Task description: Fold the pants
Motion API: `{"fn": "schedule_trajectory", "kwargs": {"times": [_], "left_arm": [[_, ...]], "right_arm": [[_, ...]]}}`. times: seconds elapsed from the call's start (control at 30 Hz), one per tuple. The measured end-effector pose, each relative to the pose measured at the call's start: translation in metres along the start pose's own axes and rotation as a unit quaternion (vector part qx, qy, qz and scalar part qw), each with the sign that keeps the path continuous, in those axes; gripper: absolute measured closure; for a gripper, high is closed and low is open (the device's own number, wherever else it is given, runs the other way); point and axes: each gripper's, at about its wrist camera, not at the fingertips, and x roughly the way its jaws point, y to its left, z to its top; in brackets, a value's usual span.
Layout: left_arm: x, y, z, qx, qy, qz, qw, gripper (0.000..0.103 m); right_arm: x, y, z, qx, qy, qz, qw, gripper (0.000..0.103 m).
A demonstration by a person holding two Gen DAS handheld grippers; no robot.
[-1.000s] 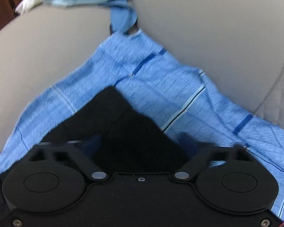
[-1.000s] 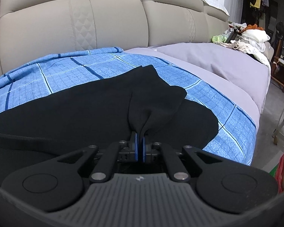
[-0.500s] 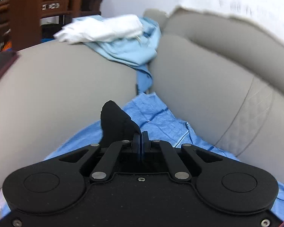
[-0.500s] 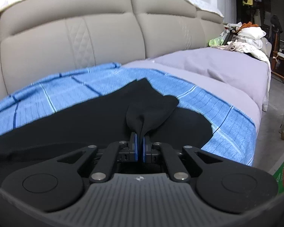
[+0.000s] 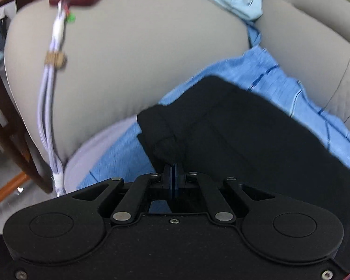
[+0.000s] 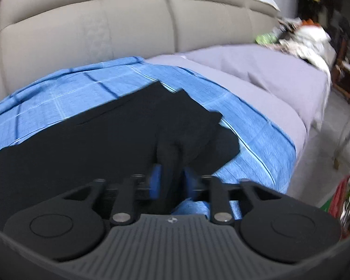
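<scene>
Clearly soft and limp, the black pants (image 5: pixel 256 126) lie on the blue cloth (image 6: pixel 58 98); left hand-held gripper (image 5: pixel 172 172) pinches a hem corner, right hand-held gripper (image 6: pixel 171 182) stands narrowly parted around a bunched edge.

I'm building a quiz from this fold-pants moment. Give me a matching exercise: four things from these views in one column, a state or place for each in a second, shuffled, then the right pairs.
Things:
1. left tool
2. right tool
3. black pants
4. white cable

States or places:
A. spread across the blue checked cloth
B. hanging down the side of the sofa armrest
C. fingers parted, black fabric between them
D. fingers pressed together on a bunched edge of fabric

Pairs: 1-D, 2-C, 3-A, 4-B
</scene>
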Motion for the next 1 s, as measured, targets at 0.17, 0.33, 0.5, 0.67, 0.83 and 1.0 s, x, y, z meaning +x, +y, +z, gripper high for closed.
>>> {"fn": "schedule_trajectory", "kwargs": {"times": [0.17, 0.33, 0.5, 0.67, 0.83, 1.0], "left_arm": [[0.007, -0.002, -0.005, 0.016, -0.021, -0.004, 0.9996, 0.094], [0.01, -0.003, -0.009, 0.028, -0.047, -0.017, 0.9983, 0.087], [0.012, -0.001, -0.016, 0.037, -0.075, -0.036, 0.9958, 0.076], [0.012, -0.008, -0.029, 0.081, -0.113, -0.023, 0.9899, 0.075], [0.011, -0.004, -0.026, 0.066, -0.106, -0.035, 0.9915, 0.075], [0.009, 0.018, -0.012, 0.017, -0.103, -0.062, 0.9926, 0.089]], "right_arm": [[-0.038, 0.048, 0.014, -0.038, -0.043, 0.081, 0.995, 0.03], [-0.058, 0.141, 0.017, -0.094, -0.021, 0.286, 0.953, 0.023], [-0.071, 0.268, -0.01, -0.174, 0.008, 0.421, 0.89, 0.023], [-0.08, 0.36, -0.039, -0.242, 0.026, 0.452, 0.858, 0.021], [-0.068, 0.408, -0.062, -0.287, 0.023, 0.415, 0.863, 0.043], [-0.072, 0.424, -0.061, -0.276, -0.005, 0.393, 0.877, 0.095]]}}
